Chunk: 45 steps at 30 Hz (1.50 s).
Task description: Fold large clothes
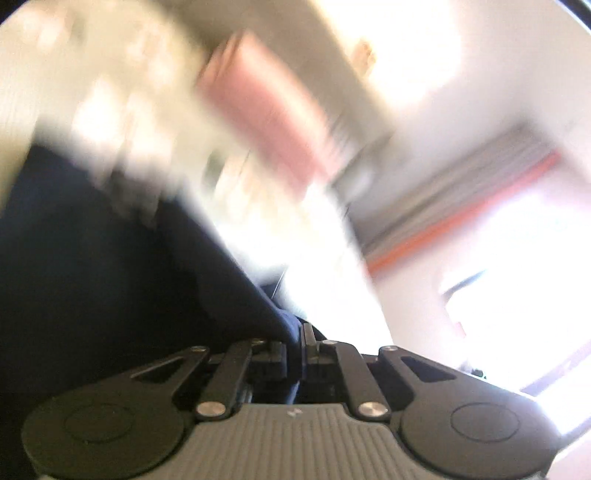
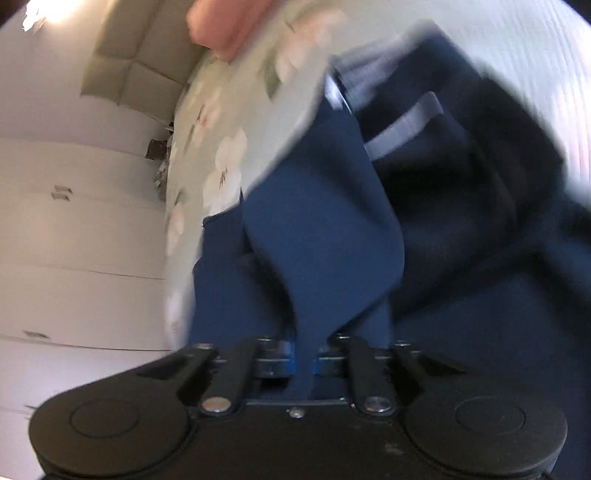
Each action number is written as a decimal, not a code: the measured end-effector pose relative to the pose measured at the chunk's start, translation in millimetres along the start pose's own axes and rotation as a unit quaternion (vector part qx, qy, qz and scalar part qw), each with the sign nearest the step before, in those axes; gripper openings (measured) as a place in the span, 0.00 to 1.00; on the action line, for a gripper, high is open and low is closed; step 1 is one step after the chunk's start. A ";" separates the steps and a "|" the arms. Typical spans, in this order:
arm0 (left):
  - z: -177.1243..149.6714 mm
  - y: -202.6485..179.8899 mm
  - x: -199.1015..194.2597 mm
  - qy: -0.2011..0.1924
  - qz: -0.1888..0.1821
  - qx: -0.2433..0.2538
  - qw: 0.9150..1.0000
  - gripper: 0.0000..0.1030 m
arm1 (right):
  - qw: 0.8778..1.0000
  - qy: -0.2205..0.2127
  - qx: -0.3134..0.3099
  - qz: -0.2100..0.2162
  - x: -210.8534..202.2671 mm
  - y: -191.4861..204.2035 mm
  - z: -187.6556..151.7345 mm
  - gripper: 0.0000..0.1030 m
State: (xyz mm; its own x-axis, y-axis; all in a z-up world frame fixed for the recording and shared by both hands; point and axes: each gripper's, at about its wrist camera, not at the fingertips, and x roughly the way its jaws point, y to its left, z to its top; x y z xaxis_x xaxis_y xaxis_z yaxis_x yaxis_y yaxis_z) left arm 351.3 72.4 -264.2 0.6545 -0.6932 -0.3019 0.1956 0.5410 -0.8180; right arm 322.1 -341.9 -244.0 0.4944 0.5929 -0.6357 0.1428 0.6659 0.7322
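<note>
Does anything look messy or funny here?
Nothing looks broken or spilled. The navy garment is bunched and hangs in crumpled folds rather than lying flat on the flowered bedcover. That is because the left gripper and the right gripper each pinch a bit of it. The left view is very blurred.

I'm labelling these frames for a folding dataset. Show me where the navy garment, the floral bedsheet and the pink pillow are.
navy garment (image 2: 325, 236): right wrist view, on the fold rising from the fingers.
floral bedsheet (image 2: 236, 122): right wrist view, on the pale green cloth between flowers.
pink pillow (image 2: 218, 26): right wrist view, on its lower corner.
</note>
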 end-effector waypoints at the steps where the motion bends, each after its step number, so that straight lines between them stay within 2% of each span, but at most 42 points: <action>1: 17.4 -5.3 -7.9 -0.027 -0.012 0.004 1.000 0.07 | 0.999 -0.036 -0.038 -0.004 -17.8 16.8 7.5 0.12; 3: 38.8 -11.2 -17.1 -0.053 -0.024 0.021 0.998 0.07 | 0.992 -0.083 -0.092 0.012 -53.6 47.3 14.1 0.12; 4: 43.0 -12.1 -19.4 -0.053 -0.029 0.031 0.998 0.07 | 0.989 -0.094 -0.114 0.017 -67.0 60.1 13.2 0.12; 6: 36.1 -5.7 -24.9 -0.042 -0.038 0.032 0.998 0.07 | 0.984 -0.098 -0.152 0.004 -79.8 80.0 1.0 0.12; 7: 28.8 1.7 -27.4 -0.036 -0.031 0.030 0.998 0.08 | 0.982 -0.087 -0.167 -0.009 -76.4 84.1 -10.2 0.14; 8: 19.5 16.5 -31.8 -0.027 -0.013 0.024 0.999 0.10 | 0.983 -0.068 -0.170 -0.020 -66.9 80.8 -20.8 0.18; 9: 7.6 35.1 -35.4 -0.012 0.016 0.010 1.000 0.12 | 0.985 -0.033 -0.166 -0.037 -49.3 70.2 -33.9 0.19; 10: -4.4 54.2 -38.7 0.006 0.047 -0.007 0.999 0.12 | 0.987 0.004 -0.153 -0.055 -29.3 56.9 -47.8 0.24; 11: -19.1 74.3 -41.1 0.030 0.083 -0.023 0.996 0.12 | 0.987 0.047 -0.134 -0.071 -11.1 40.1 -60.7 0.28; 13: -43.4 108.8 -47.9 0.092 0.143 -0.043 0.985 0.12 | 0.981 0.131 -0.085 -0.113 17.2 -0.7 -88.7 0.30; 14: -52.3 116.7 -56.6 0.104 0.147 -0.048 0.982 0.12 | 0.979 0.147 -0.069 -0.123 20.0 -14.4 -96.7 0.37; 15: -57.5 118.6 -69.0 0.102 0.132 -0.053 0.984 0.12 | 0.978 0.156 -0.056 -0.124 16.1 -24.3 -101.8 0.39; 17: -57.0 111.5 -88.3 0.098 0.134 -0.039 0.985 0.12 | 0.981 0.144 -0.060 -0.119 -1.8 -28.4 -101.1 0.43; 19: -47.4 93.8 -96.6 0.093 0.157 0.012 0.983 0.12 | 0.977 0.129 -0.106 -0.131 -23.3 -10.3 -92.2 0.52; 20: -39.9 81.9 -95.6 0.090 0.158 0.035 0.983 0.12 | 0.975 0.110 -0.134 -0.137 -32.1 1.2 -86.6 0.52; 22: -31.1 58.3 -92.3 0.086 0.133 0.072 0.985 0.13 | 0.972 0.059 -0.183 -0.132 -47.7 26.7 -74.8 0.55; 23: -26.0 43.5 -82.2 0.083 0.113 0.093 0.986 0.15 | 0.972 0.035 -0.194 -0.125 -51.2 36.8 -69.1 0.65; 25: -28.2 20.3 -54.8 0.085 0.091 0.121 0.985 0.29 | 0.972 -0.007 -0.209 -0.108 -47.3 50.3 -63.1 0.69; 27: -39.6 15.3 -21.7 0.111 0.081 0.129 0.982 0.33 | 0.967 -0.021 -0.225 -0.117 -27.5 55.3 -67.0 0.67; 28: -46.5 19.7 -5.9 0.128 0.088 0.129 0.979 0.30 | 0.961 -0.021 -0.237 -0.138 -10.6 54.7 -73.6 0.63; 30: -63.3 35.9 14.9 0.155 0.115 0.119 0.974 0.29 | 0.948 -0.016 -0.266 -0.174 13.1 43.8 -93.1 0.50; 31: -71.9 46.3 18.5 0.170 0.130 0.119 0.970 0.25 | 0.939 -0.007 -0.283 -0.197 29.0 36.9 -97.5 0.43; 33: -90.0 64.5 15.5 0.180 0.160 0.127 0.962 0.23 | 0.925 0.002 -0.301 -0.230 37.9 15.9 -116.6 0.41; 35: -95.4 81.1 -5.6 0.163 0.136 0.083 0.974 0.21 | 0.925 0.026 -0.292 -0.243 33.6 -2.6 -130.8 0.41; 36: -94.4 88.8 -14.9 0.160 0.131 0.056 0.977 0.16 | 0.927 0.036 -0.282 -0.245 28.6 -12.5 -136.6 0.42; 37: -94.6 93.0 -23.4 0.161 0.131 0.041 0.977 0.13 | 0.930 0.038 -0.276 -0.241 16.1 -19.5 -141.6 0.41; 39: -93.9 88.5 -40.5 0.166 0.142 0.046 0.975 0.15 | 0.924 0.042 -0.276 -0.261 -2.2 -22.8 -146.3 0.40; 41: -95.2 67.8 -61.2 0.165 0.142 0.085 0.972 0.21 | 0.926 0.025 -0.275 -0.256 -24.6 -17.3 -145.5 0.41; 43: -90.6 50.2 -71.9 0.147 0.143 0.110 0.972 0.38 | 0.934 -0.004 -0.281 -0.222 -40.6 -1.8 -142.1 0.41; 45: -83.5 33.2 -72.7 0.124 0.134 0.115 0.976 0.44 | 0.938 -0.023 -0.293 -0.186 -40.2 20.7 -140.4 0.41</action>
State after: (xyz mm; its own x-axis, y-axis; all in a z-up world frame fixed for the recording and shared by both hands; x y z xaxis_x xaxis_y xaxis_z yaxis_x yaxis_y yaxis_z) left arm 249.2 101.0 -310.3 0.5132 -0.5905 -0.6229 0.2188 0.7917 -0.5703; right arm 184.8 -288.3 -237.7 0.5421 0.2598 -0.7992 -0.1763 0.9650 0.1941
